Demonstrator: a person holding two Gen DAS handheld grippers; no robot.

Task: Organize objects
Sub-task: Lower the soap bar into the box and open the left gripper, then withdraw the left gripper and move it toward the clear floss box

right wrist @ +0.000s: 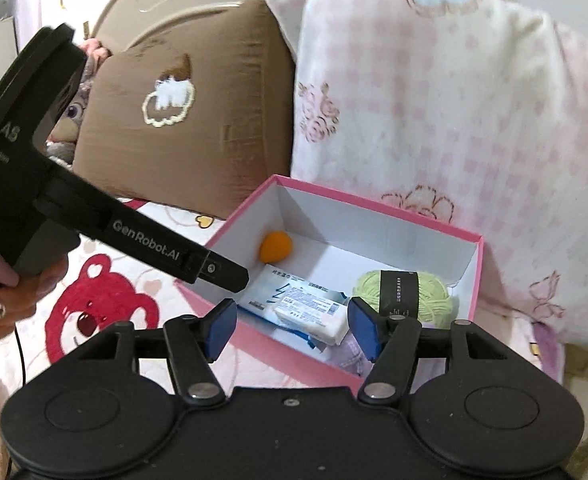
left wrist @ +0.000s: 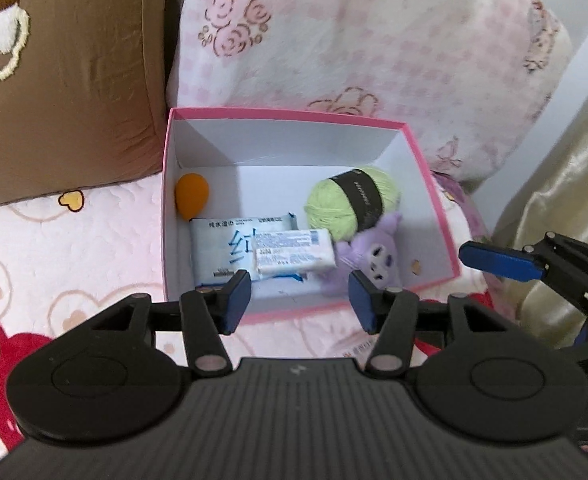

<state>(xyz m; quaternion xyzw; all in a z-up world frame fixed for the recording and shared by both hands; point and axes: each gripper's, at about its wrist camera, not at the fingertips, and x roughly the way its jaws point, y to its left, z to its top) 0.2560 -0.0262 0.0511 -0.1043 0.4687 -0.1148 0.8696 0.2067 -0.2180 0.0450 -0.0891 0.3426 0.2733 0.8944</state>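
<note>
An open pink box point(left wrist: 286, 114) with white walls sits on the bed. Inside lie an orange egg-shaped sponge point(left wrist: 192, 196), a wet-wipes pack point(left wrist: 214, 254) with a white wrapped bar point(left wrist: 294, 250) on top, a green yarn ball point(left wrist: 333, 204) with a black band, and a purple plush point(left wrist: 377, 258). My left gripper point(left wrist: 299, 304) hovers over the box's near rim, open and empty. My right gripper point(right wrist: 292, 328) also stands open and empty above the box's near edge point(right wrist: 262, 344). One of its fingers point(left wrist: 497, 261) shows at the right of the left wrist view.
A brown pillow point(left wrist: 66, 80) and a pink floral pillow point(left wrist: 353, 40) lean behind the box. The bedspread point(right wrist: 94, 308) has red bear prints. A golden curtain point(left wrist: 565, 240) hangs at the right. A person's hand point(right wrist: 10, 296) holds the left gripper's handle.
</note>
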